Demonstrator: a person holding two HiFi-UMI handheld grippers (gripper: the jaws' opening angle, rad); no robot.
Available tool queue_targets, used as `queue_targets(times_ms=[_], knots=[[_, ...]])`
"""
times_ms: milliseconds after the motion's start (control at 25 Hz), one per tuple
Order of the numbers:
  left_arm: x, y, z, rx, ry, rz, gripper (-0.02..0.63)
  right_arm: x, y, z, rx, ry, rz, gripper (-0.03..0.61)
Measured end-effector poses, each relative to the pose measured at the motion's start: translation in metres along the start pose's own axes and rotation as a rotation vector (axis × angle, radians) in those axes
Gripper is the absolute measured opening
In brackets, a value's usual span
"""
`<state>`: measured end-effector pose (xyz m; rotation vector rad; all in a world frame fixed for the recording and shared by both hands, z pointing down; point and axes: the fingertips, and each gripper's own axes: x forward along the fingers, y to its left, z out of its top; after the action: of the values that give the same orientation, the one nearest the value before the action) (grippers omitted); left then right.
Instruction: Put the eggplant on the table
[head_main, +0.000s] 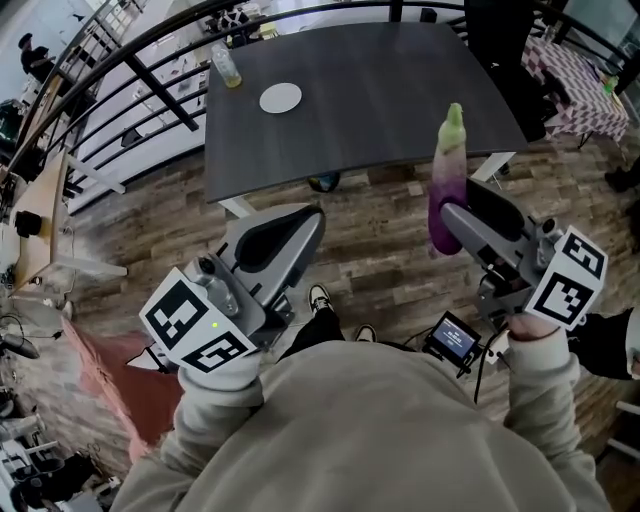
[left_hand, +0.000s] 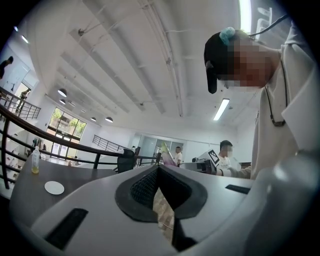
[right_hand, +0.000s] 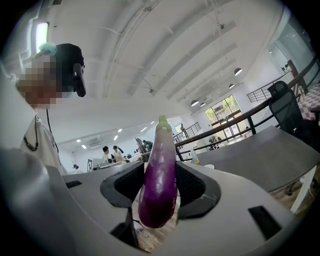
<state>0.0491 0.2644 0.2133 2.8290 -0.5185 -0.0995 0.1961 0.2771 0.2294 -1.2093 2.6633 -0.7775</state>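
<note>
A purple eggplant (head_main: 449, 165) with a pale green stem end stands upright in my right gripper (head_main: 448, 213), which is shut on its lower half, over the wooden floor just short of the table. In the right gripper view the eggplant (right_hand: 162, 145) fills the gap between the pads of that gripper (right_hand: 159, 171). The dark grey table (head_main: 380, 90) lies ahead of both grippers. My left gripper (head_main: 317, 216) is shut with nothing in it, its tips meeting (left_hand: 159, 168), also short of the table's near edge.
On the table's far left stand a white plate (head_main: 281, 97) and a bottle of yellow liquid (head_main: 227, 66). A black railing (head_main: 130, 60) runs behind the table. A black chair (head_main: 500, 40) stands at its right end. People sit at desks in the distance (left_hand: 226, 155).
</note>
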Motion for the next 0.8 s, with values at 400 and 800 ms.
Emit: queue_targets(times_ms=[400, 800], knots=[[-0.008, 0.091, 0.020, 0.020, -0.004, 0.028, 0.005, 0.094, -0.017, 0.025, -0.032, 0.030, 0.030, 0.206], [-0.019, 0.169, 0.040, 0.023, -0.002, 0.012, 0.005, 0.178, -0.022, 0.046, -0.057, 0.065, 0.022, 0.206]])
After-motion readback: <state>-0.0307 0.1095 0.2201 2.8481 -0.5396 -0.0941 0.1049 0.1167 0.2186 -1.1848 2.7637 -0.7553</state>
